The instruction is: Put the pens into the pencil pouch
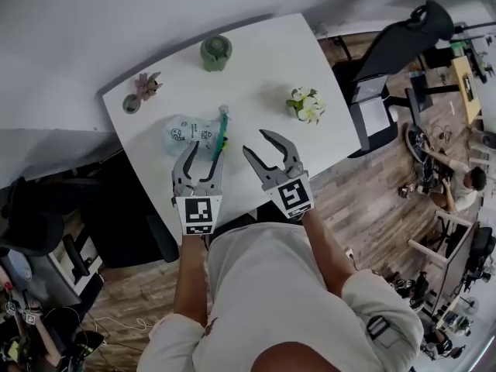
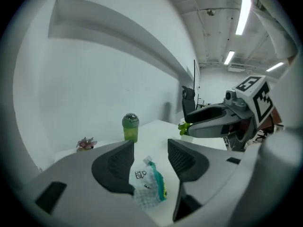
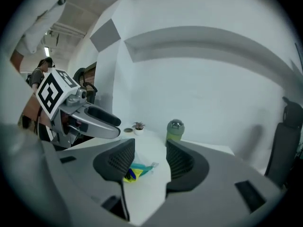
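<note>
pouch lies on white table, untouched.

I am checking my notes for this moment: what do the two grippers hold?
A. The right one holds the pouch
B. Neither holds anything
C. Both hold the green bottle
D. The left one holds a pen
B: the fingers of the left gripper and the right gripper stand apart with nothing gripped, and the pencil pouch lies on the table.
</note>
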`<state>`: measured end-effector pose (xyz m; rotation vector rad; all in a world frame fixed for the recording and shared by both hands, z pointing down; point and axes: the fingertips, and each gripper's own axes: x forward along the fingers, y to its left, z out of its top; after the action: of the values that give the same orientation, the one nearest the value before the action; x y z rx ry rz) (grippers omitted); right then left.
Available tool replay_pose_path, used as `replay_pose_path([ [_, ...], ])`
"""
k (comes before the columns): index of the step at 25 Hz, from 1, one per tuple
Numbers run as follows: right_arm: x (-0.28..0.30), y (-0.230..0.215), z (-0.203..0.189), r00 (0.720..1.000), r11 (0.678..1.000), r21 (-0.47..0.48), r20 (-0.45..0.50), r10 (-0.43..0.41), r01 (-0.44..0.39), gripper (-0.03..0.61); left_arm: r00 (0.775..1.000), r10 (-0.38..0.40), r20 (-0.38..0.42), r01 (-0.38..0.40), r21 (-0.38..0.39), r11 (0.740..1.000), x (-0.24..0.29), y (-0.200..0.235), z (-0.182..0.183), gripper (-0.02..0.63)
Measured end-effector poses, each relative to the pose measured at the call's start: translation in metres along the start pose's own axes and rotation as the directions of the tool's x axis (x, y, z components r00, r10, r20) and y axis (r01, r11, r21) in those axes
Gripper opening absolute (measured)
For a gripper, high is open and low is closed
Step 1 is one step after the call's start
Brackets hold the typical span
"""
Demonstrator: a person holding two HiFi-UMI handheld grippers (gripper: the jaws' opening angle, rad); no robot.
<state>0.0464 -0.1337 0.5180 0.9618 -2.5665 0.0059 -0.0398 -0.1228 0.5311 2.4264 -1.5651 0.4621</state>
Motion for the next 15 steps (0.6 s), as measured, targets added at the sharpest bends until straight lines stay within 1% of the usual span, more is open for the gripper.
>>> replay_pose_path([
  [3,-0.017,0.0,0.019,0.999,0.999,-0.012,0.041,-0.032,0.033,0.196,0.998,0.029,0.053,-0.029,0.012,0.999,-0.016,0.002,0.019,0.232],
  [6,-0.032,0.001,0.025,0.997,0.999,0.016,0.059,-0.039,0.038,0.195,0.995,0.064,0.079,-0.065,0.012,0.998,-0.032,0.0,0.03,0.233],
  [10,-0.048,0.001,0.032,0.995,1.0,0.015,0.096,-0.023,0.022,0.195,0.988,0.122,0.093,-0.125,0.024,0.992,-0.049,-0.007,0.042,0.235],
  [15,-0.07,0.002,0.038,0.991,1.0,-0.008,0.133,0.02,-0.019,0.195,0.975,0.194,0.111,-0.2,0.042,0.979,-0.068,-0.029,0.057,0.235],
])
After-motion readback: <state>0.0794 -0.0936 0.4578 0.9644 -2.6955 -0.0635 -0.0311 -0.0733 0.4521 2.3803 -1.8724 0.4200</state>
